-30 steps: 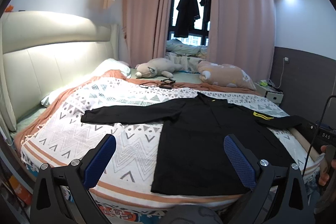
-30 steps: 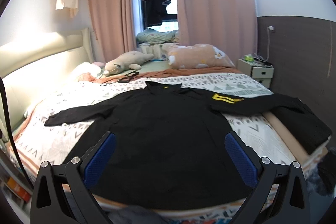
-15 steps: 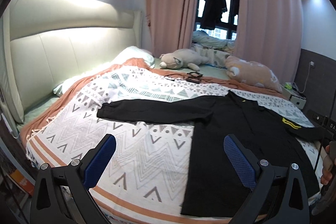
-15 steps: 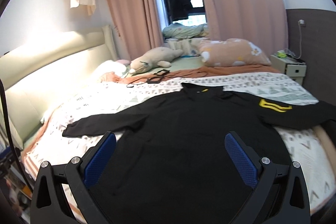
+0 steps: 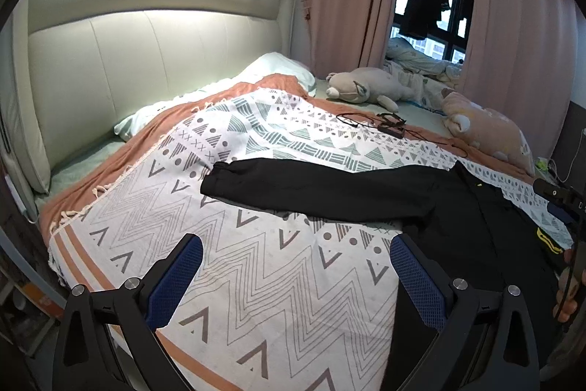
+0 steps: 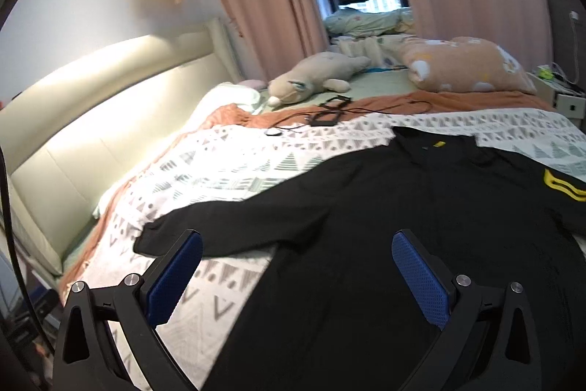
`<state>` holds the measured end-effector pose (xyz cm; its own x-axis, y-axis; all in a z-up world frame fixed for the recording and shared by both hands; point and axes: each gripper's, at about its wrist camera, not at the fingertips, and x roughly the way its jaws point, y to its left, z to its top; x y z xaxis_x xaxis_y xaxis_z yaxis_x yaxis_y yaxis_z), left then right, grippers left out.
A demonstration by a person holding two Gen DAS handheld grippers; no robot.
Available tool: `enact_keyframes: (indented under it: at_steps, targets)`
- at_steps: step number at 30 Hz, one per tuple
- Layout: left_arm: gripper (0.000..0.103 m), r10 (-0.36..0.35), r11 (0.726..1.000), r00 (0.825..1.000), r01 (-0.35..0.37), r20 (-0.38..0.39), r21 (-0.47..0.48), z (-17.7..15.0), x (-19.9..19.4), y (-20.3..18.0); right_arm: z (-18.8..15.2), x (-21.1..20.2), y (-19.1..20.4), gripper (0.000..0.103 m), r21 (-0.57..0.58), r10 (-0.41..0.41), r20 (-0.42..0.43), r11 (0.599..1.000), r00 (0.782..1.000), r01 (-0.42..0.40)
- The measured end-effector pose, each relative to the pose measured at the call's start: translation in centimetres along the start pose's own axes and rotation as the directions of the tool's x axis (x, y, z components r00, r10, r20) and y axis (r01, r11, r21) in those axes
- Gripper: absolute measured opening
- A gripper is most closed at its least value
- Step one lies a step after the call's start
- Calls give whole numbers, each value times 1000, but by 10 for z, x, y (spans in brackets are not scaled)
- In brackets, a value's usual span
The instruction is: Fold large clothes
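Note:
A large black long-sleeved shirt (image 6: 384, 226) lies flat on the patterned bedspread (image 5: 256, 244), collar toward the far side, yellow stripes on one sleeve (image 6: 564, 185). Its other sleeve (image 5: 311, 189) stretches out to the left, cuff near the bed's middle. My left gripper (image 5: 296, 277) is open above bare bedspread, short of that sleeve. Above the shirt's body and the sleeve's underside my right gripper (image 6: 296, 273) hangs open, with nothing between its fingers. The right gripper's tip and a hand (image 5: 569, 281) show at the right edge of the left wrist view.
A cream padded headboard (image 5: 146, 61) runs along the left. Two plush toys (image 6: 315, 76) (image 6: 468, 65) lie on the far side, with a black cable and small device (image 5: 388, 125) near them. Pink curtains, a window and a nightstand (image 6: 564, 98) stand behind.
Both grippers have swung left and moved closer to the bed. The left view now centres on the outstretched sleeve; the right view has closed in on the shirt's body. The jaws stay open.

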<state>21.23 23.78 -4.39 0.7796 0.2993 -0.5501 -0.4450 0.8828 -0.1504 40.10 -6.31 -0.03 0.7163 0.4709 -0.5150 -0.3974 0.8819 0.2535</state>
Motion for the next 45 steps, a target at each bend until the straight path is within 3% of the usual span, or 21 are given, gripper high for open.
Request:
enact_keyframes:
  at_steps: [8, 14, 16, 18, 24, 31, 33, 36, 38, 41, 45]
  targets:
    - [97, 44, 998, 997, -47, -67, -47, 25, 56, 33, 21, 55, 18, 103, 3, 39, -26, 999, 999, -39]
    - [89, 50, 992, 989, -66, -138, -108, 46, 110, 57, 27, 109, 12, 103, 34, 15, -92, 999, 996, -12]
    - [86, 50, 988, 985, -73, -165, -136, 51, 130, 63, 27, 125, 4, 95, 47, 0, -124, 999, 992, 6]
    - [82, 52, 985, 980, -82, -190, -153, 53, 153, 70, 26, 141, -4, 80, 64, -15, -155, 998, 988, 25]
    - [71, 30, 961, 951, -113, -309, -253, 45, 218, 87, 20, 182, -34, 57, 132, -32, -229, 989, 973, 64]
    - [68, 3, 926, 911, -159, -413, -343, 28, 282, 106, 14, 215, -48, 44, 182, -12, -272, 981, 962, 64]
    - [67, -25, 915, 900, -154, -435, -372, 22, 299, 113, 11, 224, -51, 28, 195, 13, -282, 980, 959, 44]
    - [43, 21, 907, 906, -196, -423, -374, 19, 309, 121, 2, 239, -56, 18, 226, 53, -306, 974, 950, 19]
    - [8, 6, 901, 905, -189, -424, -390, 23, 312, 125, -5, 249, -61, 16, 253, 65, -319, 967, 946, 18]
    - [1, -13, 889, 919, -170, -395, -424, 34, 304, 129, -16, 264, -65, 15, 273, 83, -341, 962, 936, 14]
    - [0, -1, 909, 947, -133, -321, -395, 64, 280, 118, -37, 287, -70, 15, 298, 98, -403, 954, 910, 30]
